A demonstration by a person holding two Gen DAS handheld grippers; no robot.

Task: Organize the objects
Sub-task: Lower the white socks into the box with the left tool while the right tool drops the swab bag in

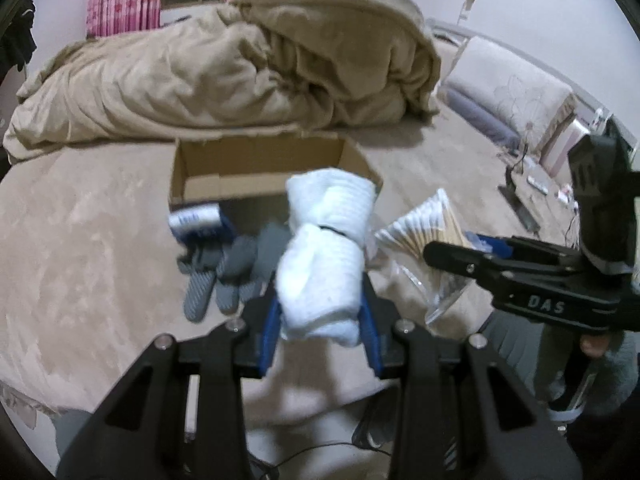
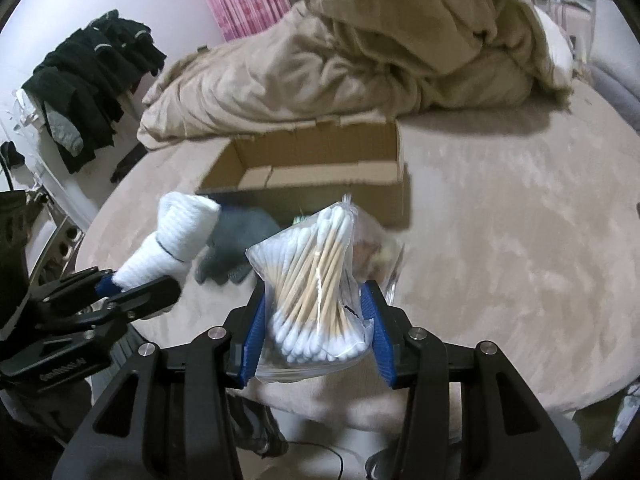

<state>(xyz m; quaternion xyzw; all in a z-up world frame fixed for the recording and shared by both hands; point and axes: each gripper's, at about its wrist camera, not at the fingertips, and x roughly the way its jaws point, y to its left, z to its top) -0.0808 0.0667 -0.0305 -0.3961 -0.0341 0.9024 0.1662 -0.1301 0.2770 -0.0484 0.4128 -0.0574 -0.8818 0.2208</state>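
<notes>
My left gripper (image 1: 320,312) is shut on a rolled white sock bundle (image 1: 324,256) and holds it above the bed; the bundle also shows in the right wrist view (image 2: 172,236). My right gripper (image 2: 316,320) is shut on a clear bag of cotton swabs (image 2: 316,280), also seen in the left wrist view (image 1: 424,228). An open cardboard box (image 1: 264,160) sits on the bed just beyond both grippers and also appears in the right wrist view (image 2: 320,160). Grey gloves (image 1: 228,268) lie on the bed in front of the box.
A crumpled beige duvet (image 1: 240,64) lies behind the box. A small blue and white item (image 1: 196,220) rests by the box's near left corner. Dark clothes (image 2: 88,84) hang at the left. A pillow (image 1: 508,92) lies at the right.
</notes>
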